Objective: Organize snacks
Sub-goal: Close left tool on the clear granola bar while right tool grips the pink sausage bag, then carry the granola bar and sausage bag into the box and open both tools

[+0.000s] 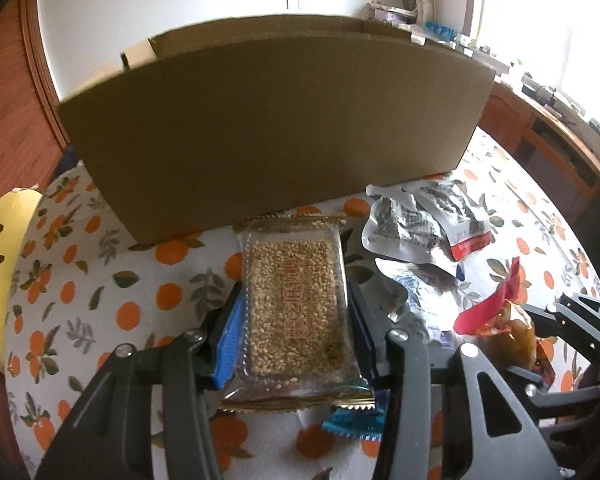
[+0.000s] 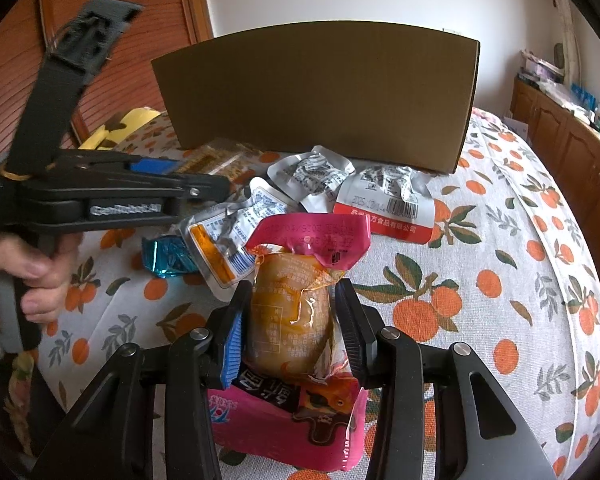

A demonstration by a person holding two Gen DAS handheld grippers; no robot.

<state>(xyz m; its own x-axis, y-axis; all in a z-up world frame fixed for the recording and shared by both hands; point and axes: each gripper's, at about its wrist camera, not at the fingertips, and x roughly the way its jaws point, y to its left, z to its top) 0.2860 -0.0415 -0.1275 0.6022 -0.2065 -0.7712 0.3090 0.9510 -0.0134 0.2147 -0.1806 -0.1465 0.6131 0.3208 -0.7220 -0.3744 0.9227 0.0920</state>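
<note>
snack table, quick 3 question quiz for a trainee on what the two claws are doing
1. True or false: the right claw grips a pink snack pouch.
2. What lies between the left claw's fingers? A) blue candy B) sesame bar C) silver packet
3. What stands behind the snacks on the orange-print cloth?

Key
1. True.
2. B, the sesame bar.
3. A cardboard box; silver packets and a blue candy lie before it.

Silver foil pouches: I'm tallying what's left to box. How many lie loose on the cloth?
3: a plain pouch in front of the cardboard box, a red-banded pouch right of it, an orange-banded pouch beside the blue wrapper. Others may be hidden underneath.
</note>
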